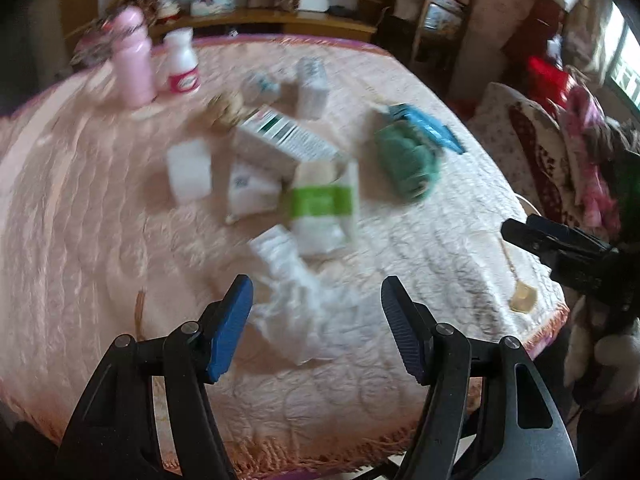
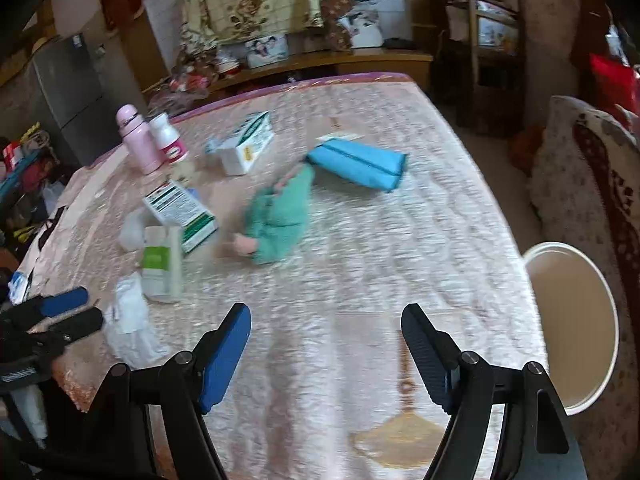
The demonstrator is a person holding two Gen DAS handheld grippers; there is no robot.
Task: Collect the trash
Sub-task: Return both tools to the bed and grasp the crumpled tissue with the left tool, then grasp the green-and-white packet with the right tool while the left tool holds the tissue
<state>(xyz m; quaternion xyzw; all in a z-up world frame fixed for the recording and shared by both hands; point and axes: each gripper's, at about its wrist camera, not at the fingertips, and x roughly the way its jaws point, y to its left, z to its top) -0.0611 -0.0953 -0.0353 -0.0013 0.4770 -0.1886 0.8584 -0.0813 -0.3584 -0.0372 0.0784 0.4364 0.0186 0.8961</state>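
Well apart, the blue pads of the left gripper (image 1: 316, 300) stand wide and hold nothing; just ahead of them, between the fingers and a little beyond, lies a crumpled white wrapper (image 1: 298, 308) on the pink quilted cloth (image 1: 80, 240). Past the wrapper — further forward from the same gripper — sits a white carton with a green band (image 1: 322, 204), and beyond it a white box with a dark green stripe (image 1: 280, 136) leaning over a small white packet (image 1: 250, 192). A plain white block (image 1: 189, 174) lies forward and to the left. Print shows on the striped box, but the blur leaves no word readable.

Ahead and right of the left gripper a green knitted bundle (image 1: 406, 164) rests against a blue tissue pack (image 1: 426, 126). Far forward on the left stand a pink bottle (image 1: 134, 60) and a white bottle with a red label (image 1: 182, 62), touching or nearly so; the label's writing cannot be made out.

The right gripper (image 2: 326, 344) is also spread wide and empty, over bare cloth. To its right, off the cloth's edge, is a round white bin (image 2: 600, 320) — open at the top. Forward and left of it lies another white and green box (image 2: 244, 144), its yellow mark too small to read. From the left wrist view the right gripper shows as a black tip at the right.
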